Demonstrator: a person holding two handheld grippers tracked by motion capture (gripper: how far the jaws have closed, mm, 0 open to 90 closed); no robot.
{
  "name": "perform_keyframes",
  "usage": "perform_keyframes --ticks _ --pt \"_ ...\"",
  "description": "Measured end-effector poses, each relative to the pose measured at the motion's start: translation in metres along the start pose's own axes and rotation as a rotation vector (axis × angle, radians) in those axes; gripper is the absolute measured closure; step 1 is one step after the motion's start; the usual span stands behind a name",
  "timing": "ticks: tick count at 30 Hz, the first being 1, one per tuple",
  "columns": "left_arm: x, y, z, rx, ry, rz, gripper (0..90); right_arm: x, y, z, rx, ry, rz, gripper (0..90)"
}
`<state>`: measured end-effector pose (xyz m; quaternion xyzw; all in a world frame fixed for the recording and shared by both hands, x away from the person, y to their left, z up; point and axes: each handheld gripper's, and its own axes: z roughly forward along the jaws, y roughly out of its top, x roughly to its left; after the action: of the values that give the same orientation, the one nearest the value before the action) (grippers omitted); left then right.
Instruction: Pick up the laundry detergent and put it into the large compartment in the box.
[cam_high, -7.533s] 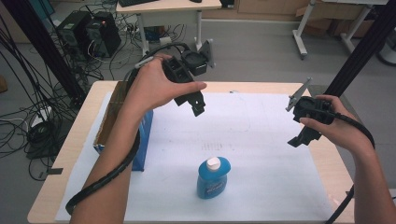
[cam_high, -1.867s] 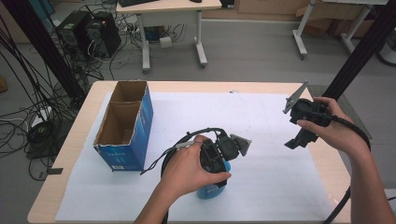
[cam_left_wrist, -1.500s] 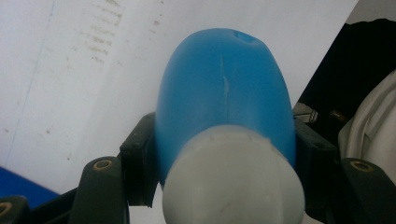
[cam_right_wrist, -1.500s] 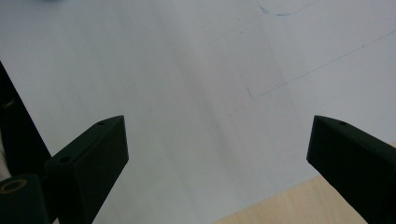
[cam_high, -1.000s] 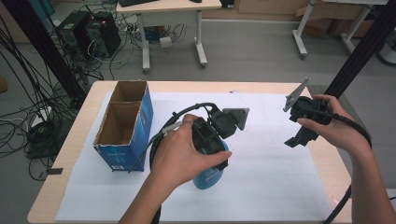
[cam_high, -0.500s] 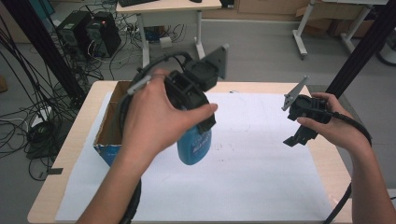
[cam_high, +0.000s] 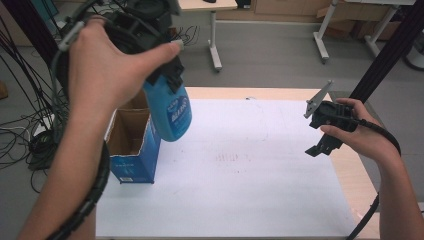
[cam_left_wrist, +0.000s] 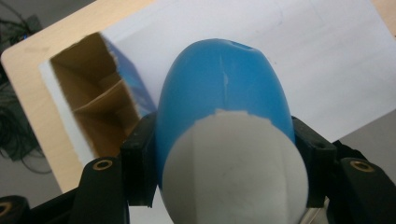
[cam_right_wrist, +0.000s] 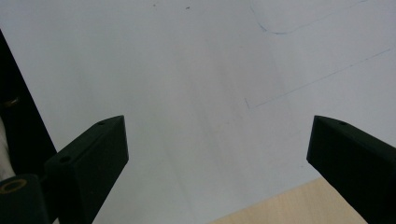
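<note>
My left gripper (cam_high: 170, 75) is shut on a blue bottle (cam_high: 170, 112) with a white cap, held high in the air beside the open blue cardboard box (cam_high: 131, 145) at the table's left. In the left gripper view the blue bottle (cam_left_wrist: 219, 88) sits cap-first between the jaws of my left gripper (cam_left_wrist: 224, 154), and the box (cam_left_wrist: 100, 105) with its inner dividers lies below to the left. My right gripper (cam_high: 320, 145) hovers over the table's right side. In the right gripper view my right gripper (cam_right_wrist: 219, 154) stands wide open with nothing between its jaws.
A white paper sheet (cam_high: 240, 165) covers most of the wooden table (cam_high: 350, 170). Cables and desk legs fill the floor beyond the far edge. A dark slanted post (cam_high: 385, 55) rises at the back right.
My left gripper closed on the bottle at the table's middle, lifted it, and carried it up and left toward the box. The right gripper has stayed in place.
</note>
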<state>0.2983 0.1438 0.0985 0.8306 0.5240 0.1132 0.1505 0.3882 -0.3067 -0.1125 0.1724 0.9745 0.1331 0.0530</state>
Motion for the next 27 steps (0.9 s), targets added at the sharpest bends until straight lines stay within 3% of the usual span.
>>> perform_keyframes --ticks 10,16,20,24,27 --pt "0.046 -0.001 -0.005 0.023 0.074 -0.186 38.3 -0.003 0.002 0.002 0.002 0.001 0.0 5.4" --pt "0.072 -0.001 0.009 0.049 0.08 -0.266 38.3 -0.003 0.006 0.004 0.011 0.003 -0.001 5.5" --pt "0.084 -0.007 0.023 0.03 0.102 -0.343 38.3 -0.003 0.004 0.003 0.011 -0.001 0.003 5.4" --pt "0.086 -0.004 0.038 0.051 0.155 -0.37 38.3 -0.005 0.002 0.004 0.016 -0.002 0.012 5.4" --pt "0.09 -0.002 0.048 0.065 0.164 -0.379 38.3 -0.006 0.001 0.005 0.018 -0.001 0.016 5.5"
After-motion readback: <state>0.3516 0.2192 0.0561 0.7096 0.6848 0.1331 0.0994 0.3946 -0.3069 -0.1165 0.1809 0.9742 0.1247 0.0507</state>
